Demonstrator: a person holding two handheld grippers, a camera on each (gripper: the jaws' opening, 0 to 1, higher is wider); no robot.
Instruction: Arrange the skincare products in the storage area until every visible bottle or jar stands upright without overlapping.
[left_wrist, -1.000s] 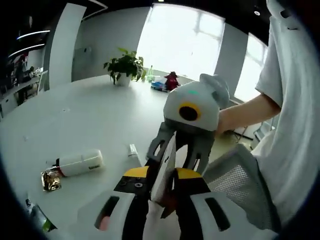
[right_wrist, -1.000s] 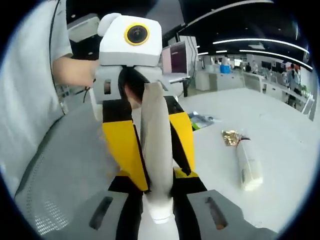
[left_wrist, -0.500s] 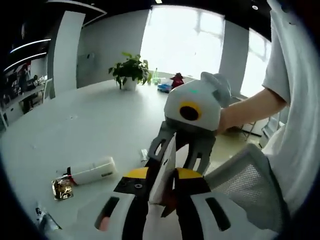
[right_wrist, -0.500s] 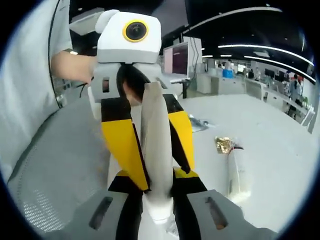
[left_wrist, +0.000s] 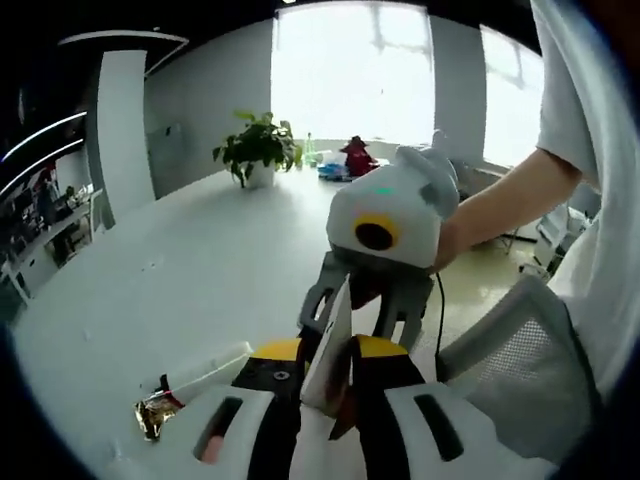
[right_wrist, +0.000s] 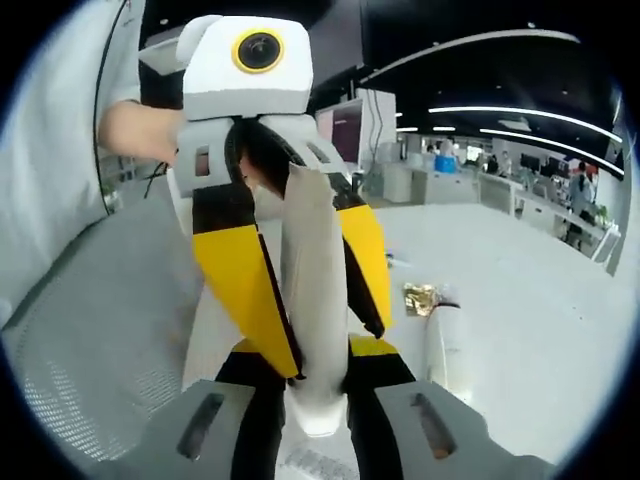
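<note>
Handing white tube (right_wrist: 314, 300) between grippers, lifted above worktop (left_wrist: 190, 260). Judgement: free one gripper before other lowers tube cap-down, so it stands upright, apart from lying bottle (right_wrist: 447, 350).

Left gripper (left_wrist: 330, 390): clamped on tube's flat end (left_wrist: 330, 345). Right gripper (right_wrist: 318, 400): clamped on tube's cap end. Second white bottle lies on worktop near gold foil (right_wrist: 418, 298), right of tube.

A large bright window (left_wrist: 350, 70) fills the far wall behind the wide white table (left_wrist: 200, 270). A green potted plant (left_wrist: 257, 148) stands on it. A grey mesh chair (left_wrist: 530, 380) is near. Long ceiling light strips (right_wrist: 500, 105) cross the dark office ceiling.
</note>
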